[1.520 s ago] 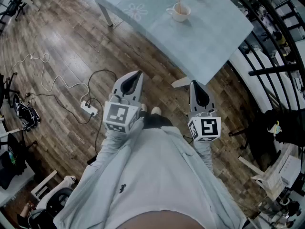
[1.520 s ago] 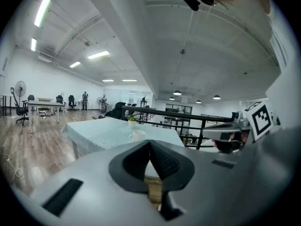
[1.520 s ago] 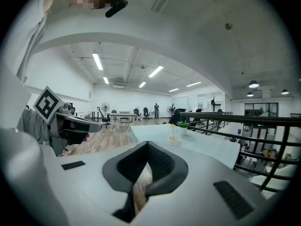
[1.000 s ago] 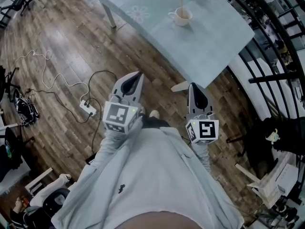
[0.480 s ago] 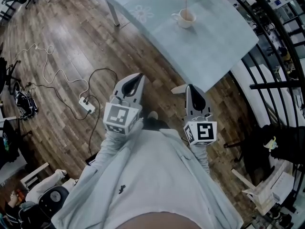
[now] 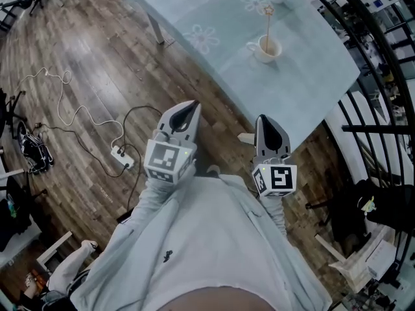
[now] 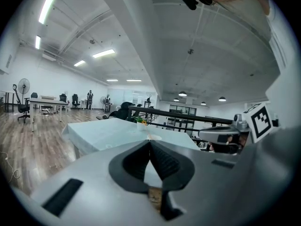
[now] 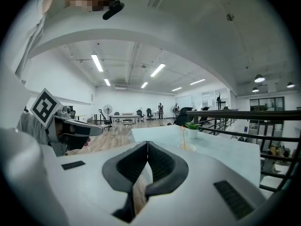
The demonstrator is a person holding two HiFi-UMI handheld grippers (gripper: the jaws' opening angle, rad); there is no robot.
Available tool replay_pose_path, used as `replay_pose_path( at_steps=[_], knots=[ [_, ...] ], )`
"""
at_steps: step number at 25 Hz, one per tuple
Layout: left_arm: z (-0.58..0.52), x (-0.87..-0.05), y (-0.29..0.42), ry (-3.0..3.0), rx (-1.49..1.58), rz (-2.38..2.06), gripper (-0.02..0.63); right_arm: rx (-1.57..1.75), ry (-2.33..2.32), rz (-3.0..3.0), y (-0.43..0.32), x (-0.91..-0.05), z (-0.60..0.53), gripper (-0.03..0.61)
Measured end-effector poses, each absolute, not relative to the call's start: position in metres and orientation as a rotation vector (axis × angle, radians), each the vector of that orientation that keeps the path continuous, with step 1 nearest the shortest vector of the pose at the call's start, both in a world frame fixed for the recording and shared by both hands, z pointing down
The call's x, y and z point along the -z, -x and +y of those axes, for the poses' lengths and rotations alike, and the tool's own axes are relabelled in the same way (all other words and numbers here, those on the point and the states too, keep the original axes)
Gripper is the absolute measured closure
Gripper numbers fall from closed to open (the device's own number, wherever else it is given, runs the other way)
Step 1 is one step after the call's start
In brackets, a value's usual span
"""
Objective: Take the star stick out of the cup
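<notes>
Left gripper (image 6: 189, 105) and right gripper (image 6: 262, 119) hover short of the pale blue tabletop (image 6: 295, 86), fingers (image 8: 162, 164) clenched, empty. Thin wooden star stick (image 6: 266, 23) stands in the white cup (image 6: 267, 49).

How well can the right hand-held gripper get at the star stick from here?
Probably not yet. The right hand-held gripper, jaws shut, is only about at the near edge of the table, while the star stick stands in the cup further in. Nothing stands between them.

White cup (image 6: 264, 52) upright on table (image 6: 214, 8); star stick (image 6: 266, 26) standing inside, star up
</notes>
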State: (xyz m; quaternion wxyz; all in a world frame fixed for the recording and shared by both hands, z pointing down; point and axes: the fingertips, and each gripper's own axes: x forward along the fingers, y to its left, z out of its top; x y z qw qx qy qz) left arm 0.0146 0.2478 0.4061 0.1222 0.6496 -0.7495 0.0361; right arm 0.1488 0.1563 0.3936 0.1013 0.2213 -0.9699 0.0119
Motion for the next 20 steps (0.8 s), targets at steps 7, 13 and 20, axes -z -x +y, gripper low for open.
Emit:
replay_pose_path(
  at_steps=[7,13,20],
  knots=[
    [0.211,-0.393,0.073,-1.949,-0.136,-2.160,0.594,-0.028,-0.747,-2.874,-0.066,-0.379,0.118,0.563],
    [0.188,-0.400,0.113,-2.012,-0.154,-2.099,0.594,-0.040,-0.854,-2.835,-0.037,-0.384,0.094,0.563],
    [0.177,-0.406,0.133,-2.067,-0.150,-2.030,0.594,-0.047,-0.959,-2.777,-0.029,-0.388,0.091,0.563]
  ],
)
